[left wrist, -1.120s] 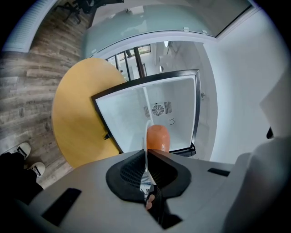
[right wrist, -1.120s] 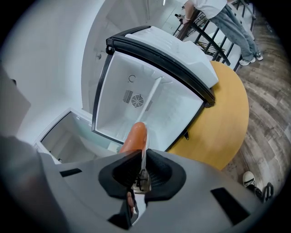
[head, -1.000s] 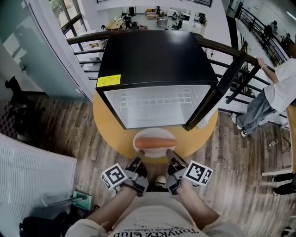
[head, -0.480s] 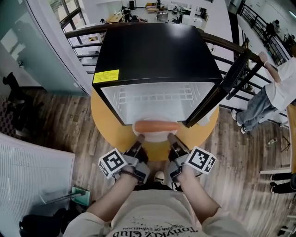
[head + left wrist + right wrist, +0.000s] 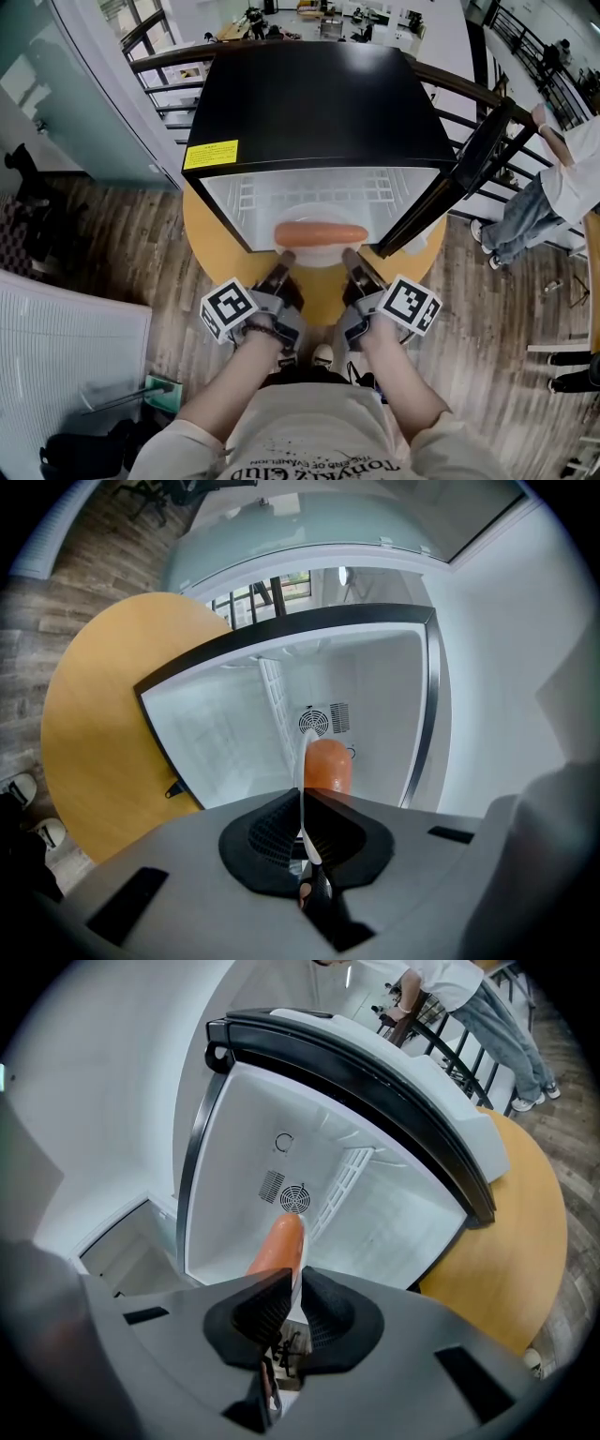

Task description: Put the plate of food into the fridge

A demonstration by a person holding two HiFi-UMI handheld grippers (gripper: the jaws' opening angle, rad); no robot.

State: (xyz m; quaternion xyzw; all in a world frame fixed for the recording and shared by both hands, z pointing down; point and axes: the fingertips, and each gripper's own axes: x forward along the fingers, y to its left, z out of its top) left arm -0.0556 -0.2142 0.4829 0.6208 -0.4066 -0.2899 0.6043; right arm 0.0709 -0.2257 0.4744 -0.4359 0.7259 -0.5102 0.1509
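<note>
fridge [image 5: 319,103] shell: black, smooth, satin sheen. liner [image 5: 281,202]: white smooth plastic, slight gloss. shelf [image 5: 370,195]: looks like white coated wire. trim strip [image 5: 432,714] on the opening: grey, metallic shine. label [image 5: 211,155]: yellow sticker, matt.
worktop [image 5: 220,248]: tan, smooth, matt.
floor [image 5: 112,244]: dark wood planks, visible grain, low sheen.
plate [image 5: 317,251]: white, thin, glossy; ceramic or plastic, can't tell.
sausage [image 5: 321,233]: orange-pink, smooth shiny skin.
left gripper [image 5: 301,808], right gripper [image 5: 292,1293]: grey matt plastic bodies. pads [image 5: 267,832]: black, ribbed, rubbery look.
marker cubes [image 5: 228,310]: matt black-and-white print.
railing [image 5: 159,75]: dark smooth rail, black metal bars.
</note>
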